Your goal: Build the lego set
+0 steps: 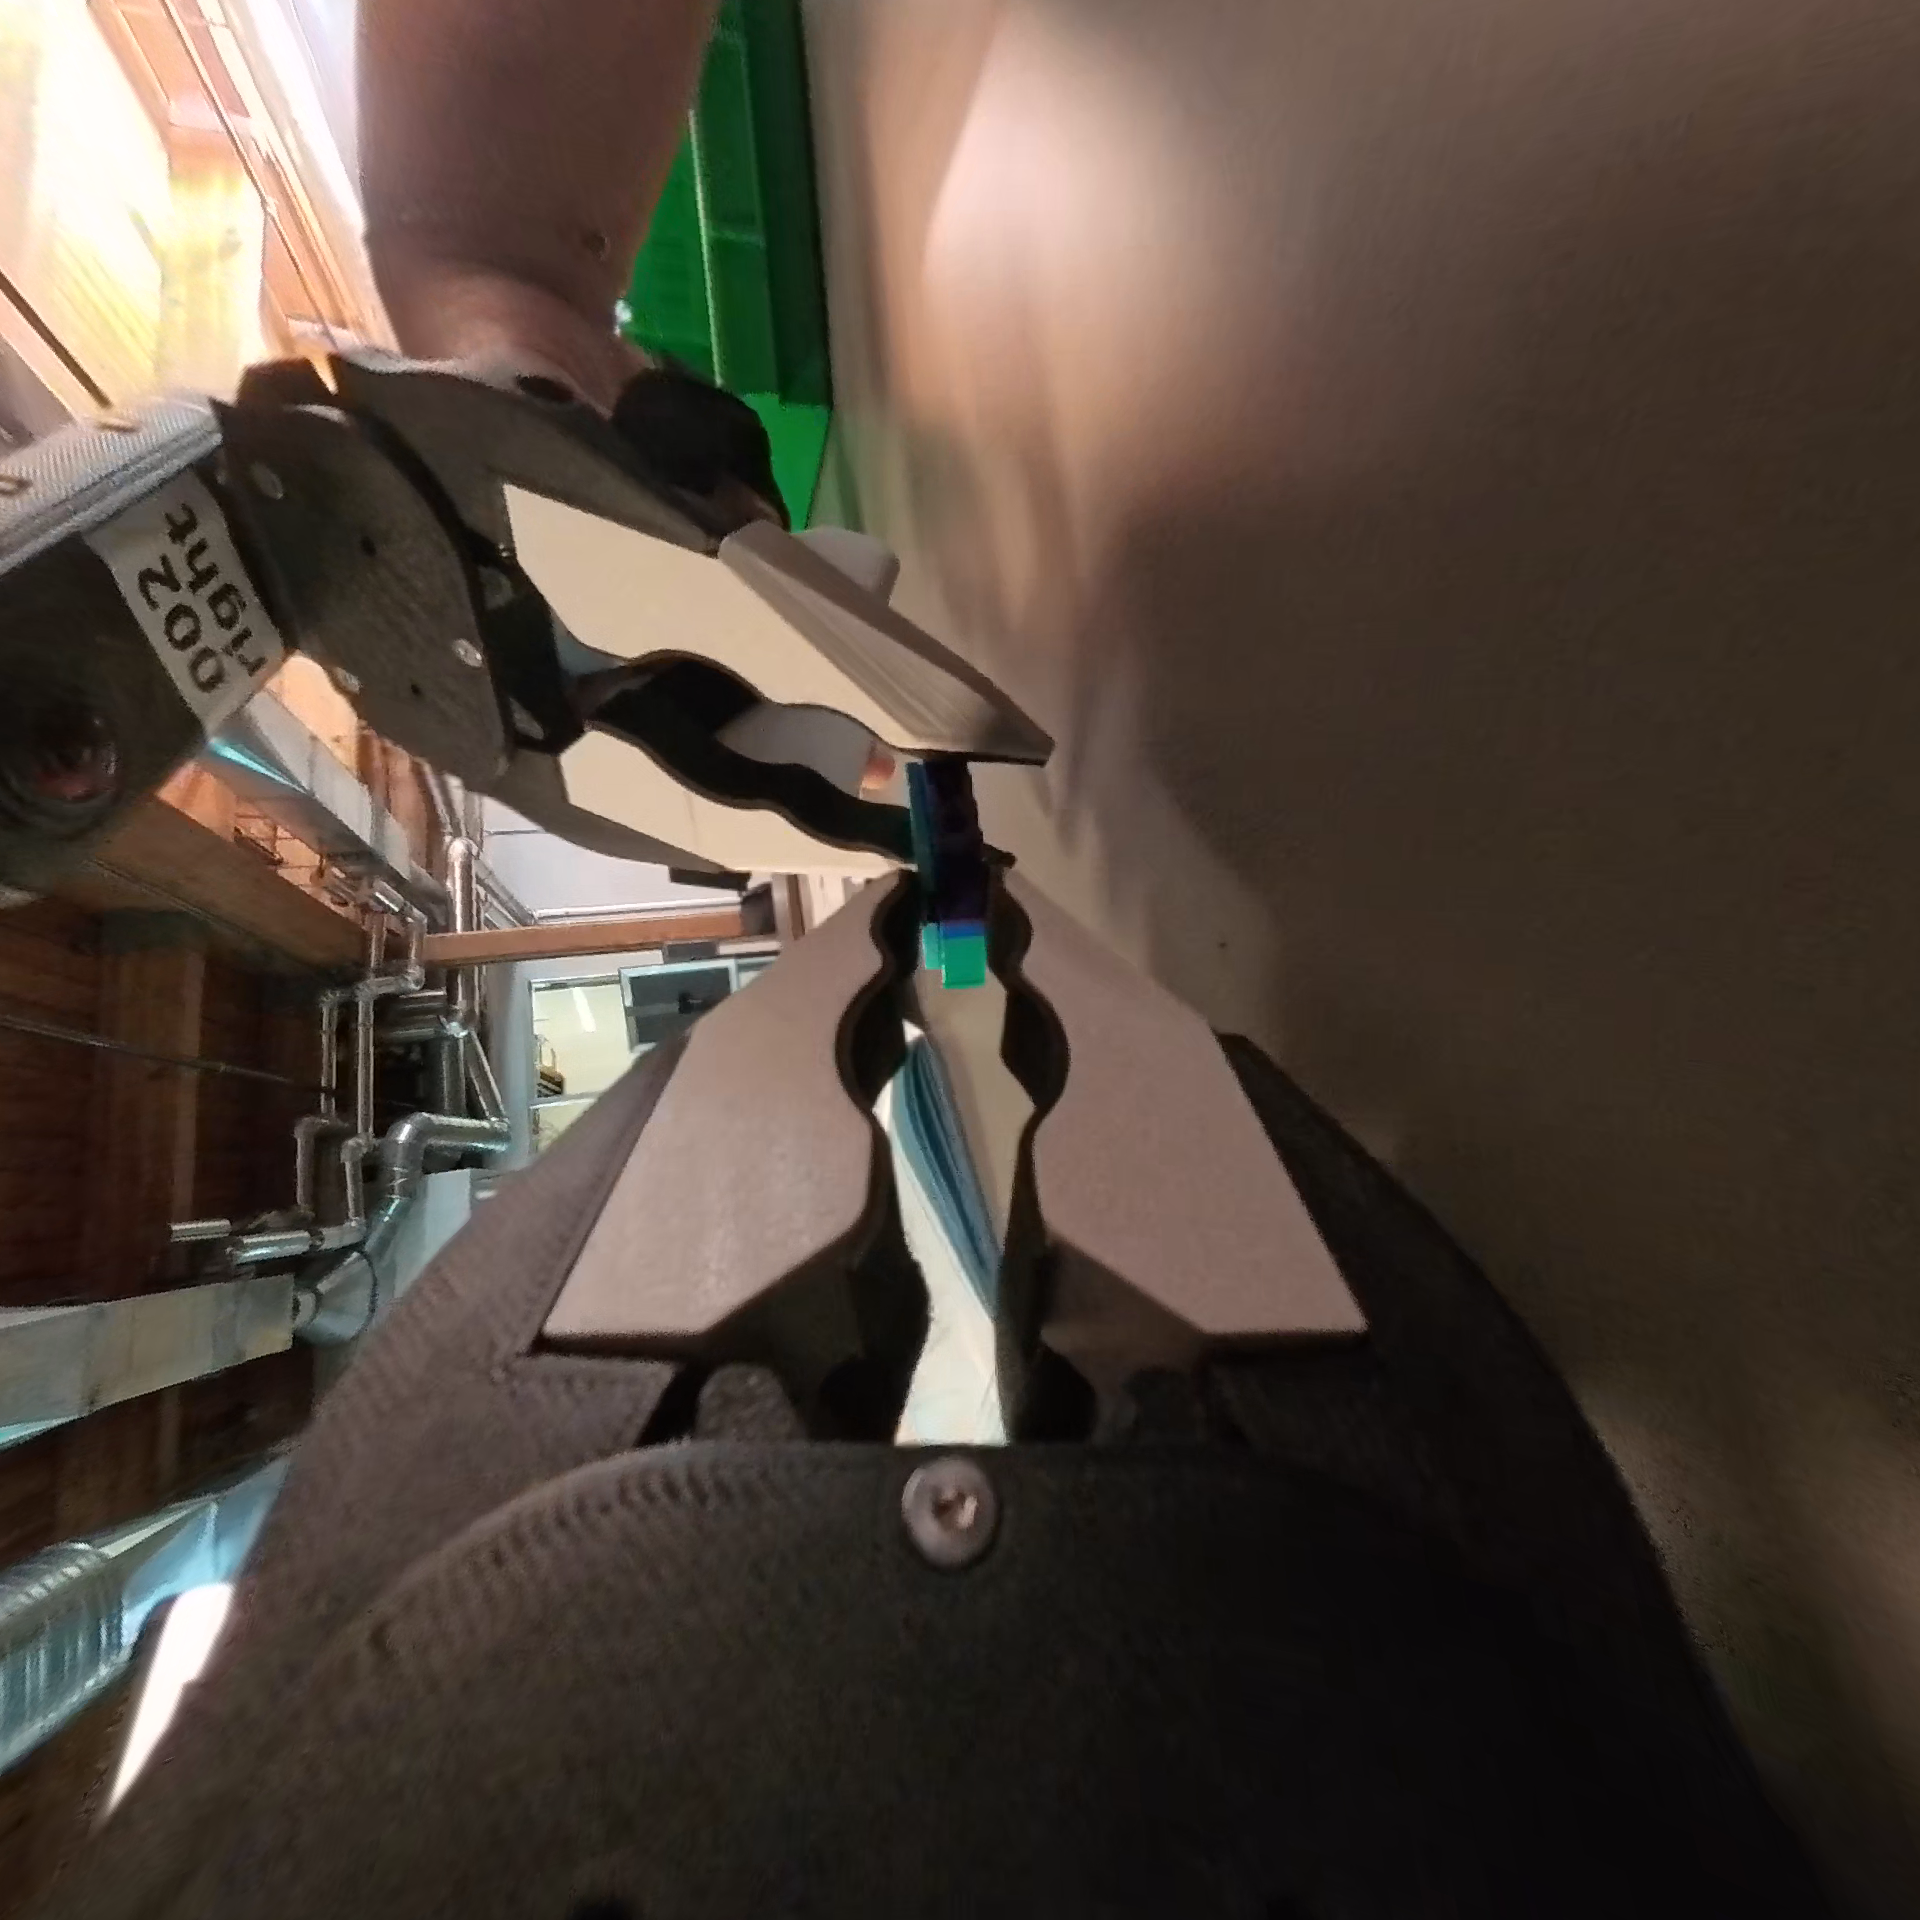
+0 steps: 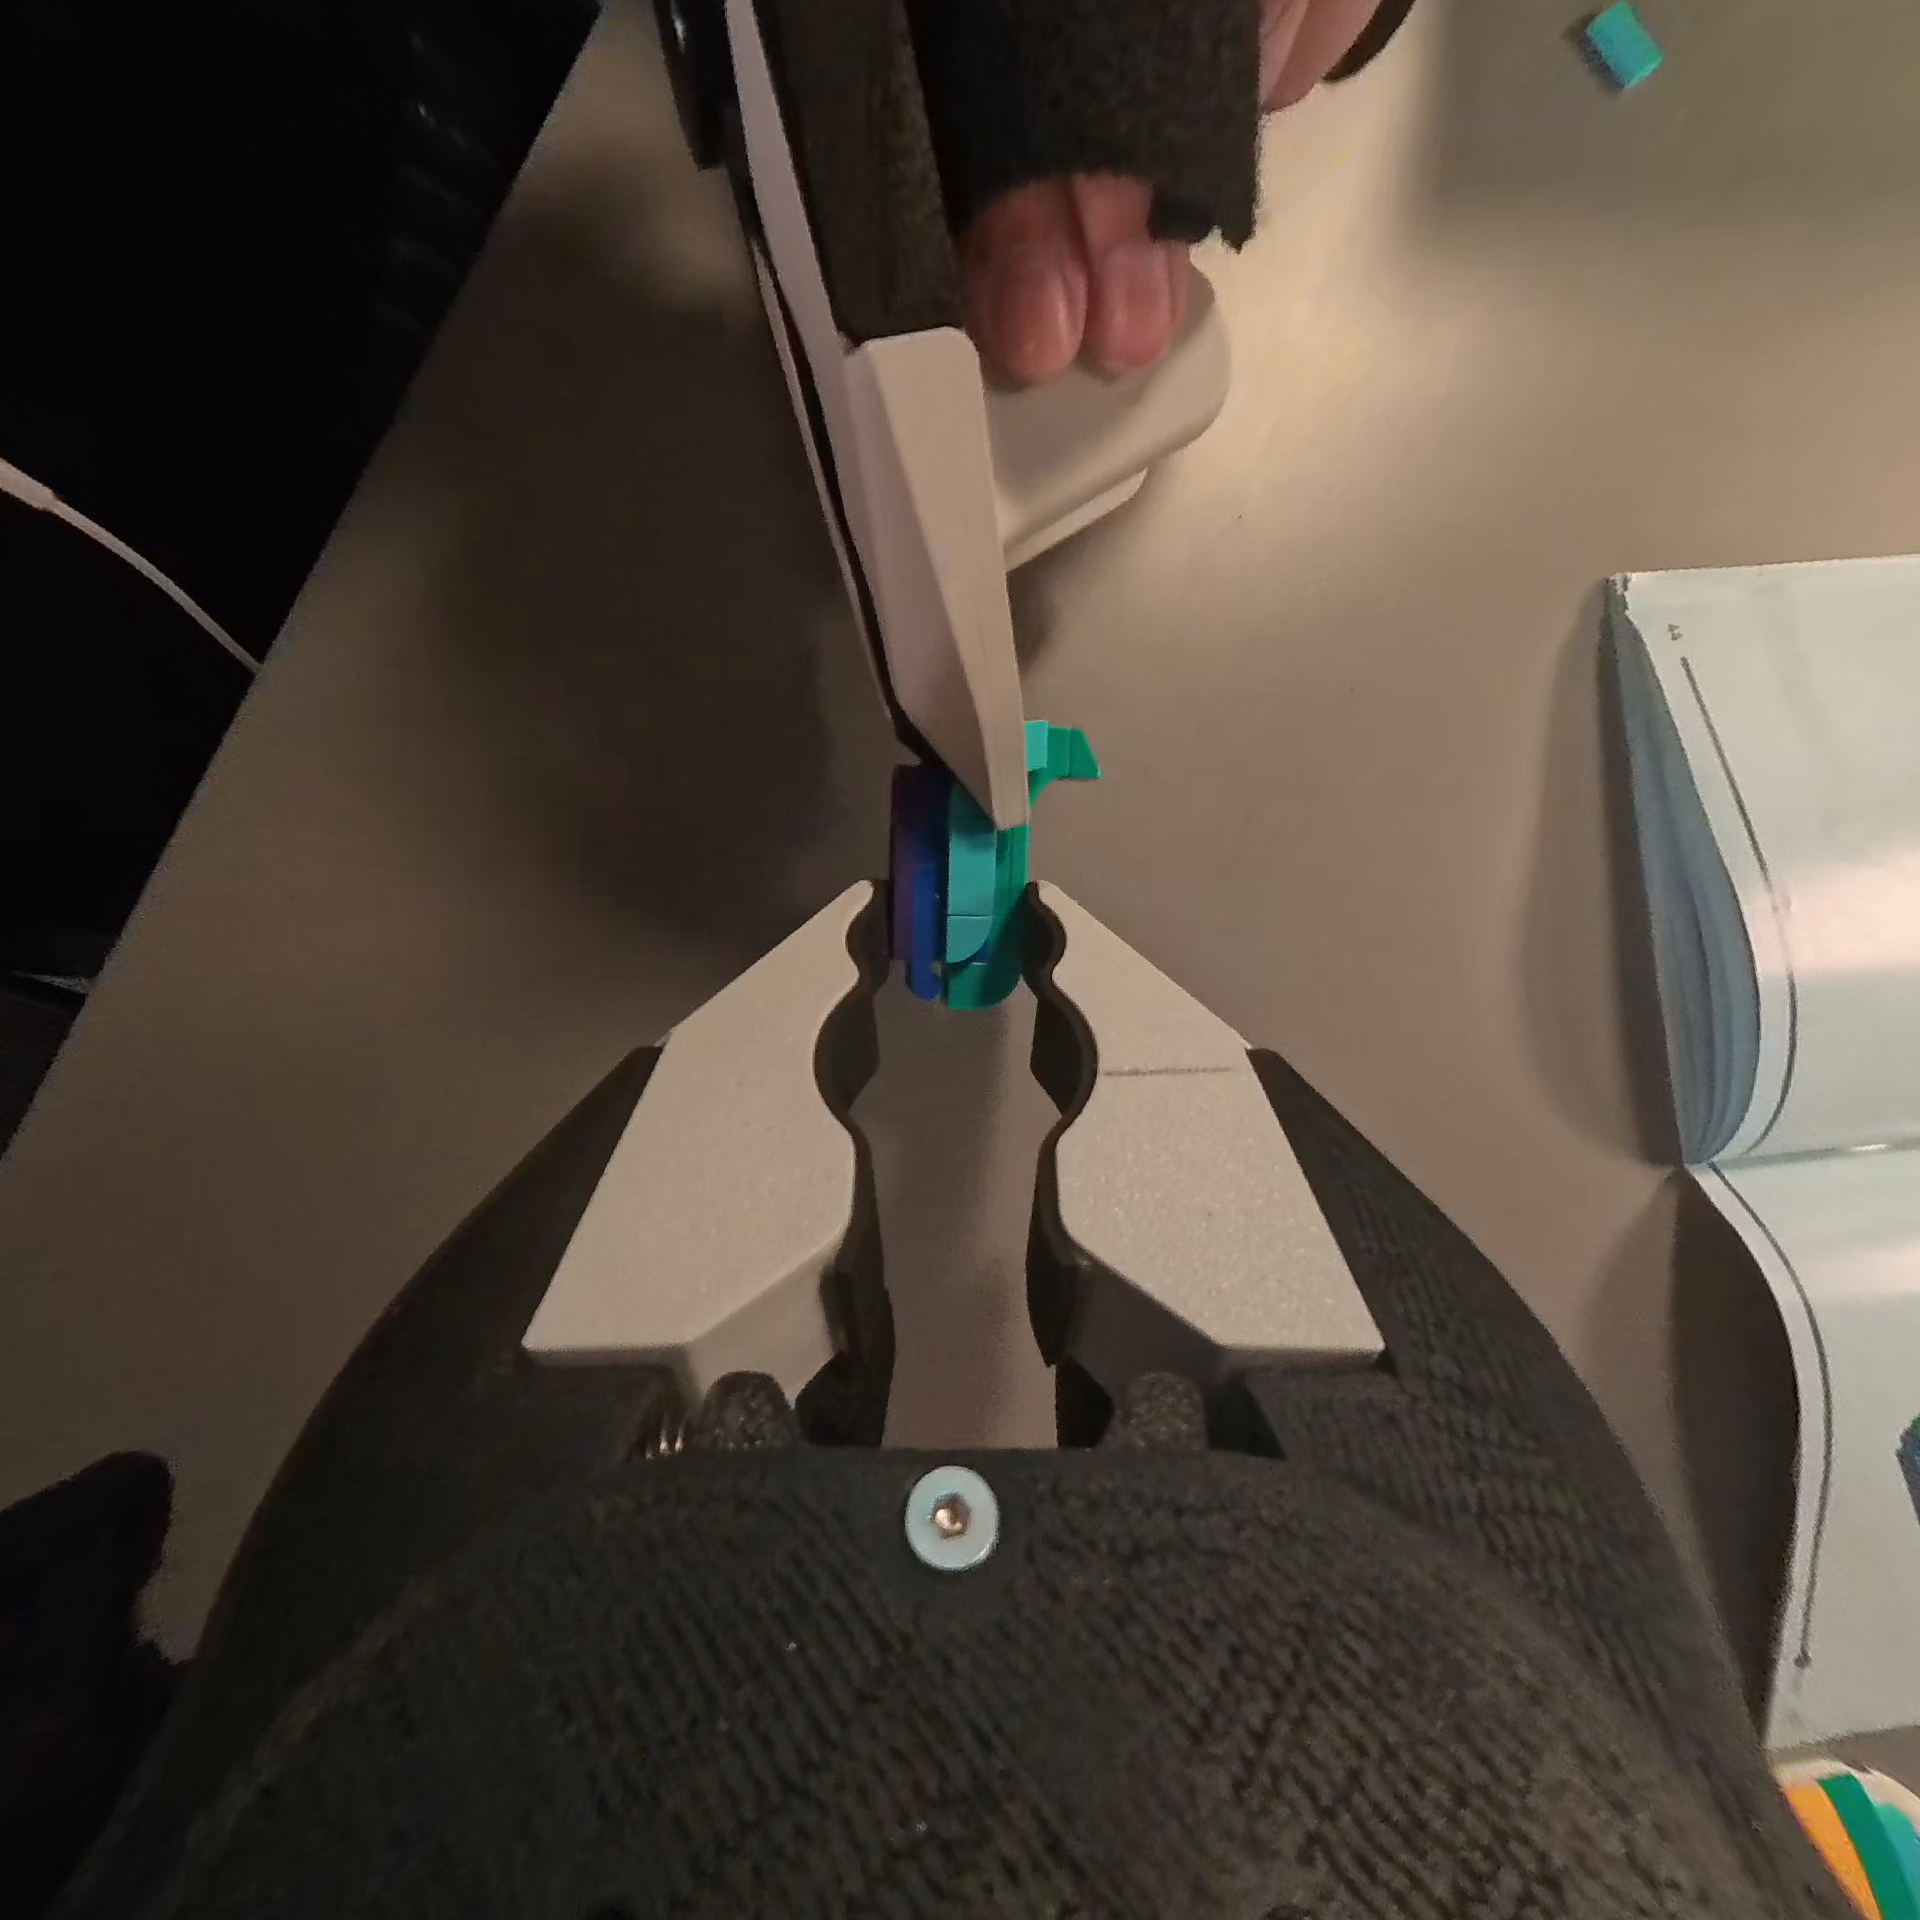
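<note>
Beige table (image 2: 1351, 416), open booklet (image 2: 1818, 935) at right | lego piece (image 2: 966, 914) was a small stack of teal, blue and purple plates, held above the table | my right gripper (image 2: 961, 940) pinched its lower end | my left gripper (image 1: 951, 914) was clamped on it too, from the other side.
</note>
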The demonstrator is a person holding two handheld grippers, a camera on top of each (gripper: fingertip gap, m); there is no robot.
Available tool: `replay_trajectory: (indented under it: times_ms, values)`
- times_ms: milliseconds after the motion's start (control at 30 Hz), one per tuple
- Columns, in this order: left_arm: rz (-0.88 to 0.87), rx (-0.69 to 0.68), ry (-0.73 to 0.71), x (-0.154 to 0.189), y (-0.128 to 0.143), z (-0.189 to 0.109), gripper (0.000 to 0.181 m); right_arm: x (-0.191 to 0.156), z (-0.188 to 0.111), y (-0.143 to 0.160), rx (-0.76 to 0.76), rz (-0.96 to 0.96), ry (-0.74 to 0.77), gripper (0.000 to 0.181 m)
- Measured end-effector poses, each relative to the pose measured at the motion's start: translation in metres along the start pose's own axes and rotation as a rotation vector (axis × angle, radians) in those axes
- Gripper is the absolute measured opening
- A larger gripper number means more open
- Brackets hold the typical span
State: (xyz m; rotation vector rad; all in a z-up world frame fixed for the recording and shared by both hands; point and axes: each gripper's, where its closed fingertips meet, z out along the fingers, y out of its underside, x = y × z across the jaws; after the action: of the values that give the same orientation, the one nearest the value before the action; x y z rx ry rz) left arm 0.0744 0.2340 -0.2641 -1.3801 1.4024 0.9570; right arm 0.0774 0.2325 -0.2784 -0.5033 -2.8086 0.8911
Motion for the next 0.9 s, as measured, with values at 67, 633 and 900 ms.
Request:
replay_trajectory:
  times_ms: [67,633,900]
  values:
    - [-0.032,0.004,0.007,0.000,0.002,0.000,0.012,0.002,0.001,0.000,0.011,0.008,0.001,0.023]
    - [-0.716,0.111,-0.020,-0.040,0.040,-0.021,0.059,0.050,-0.020,-0.029,0.161,-0.175,0.409,0.023]
    - [-1.294,0.411,0.010,-0.079,0.048,-0.040,0.065,0.080,-0.073,-0.076,0.148,-0.730,1.192,0.023]
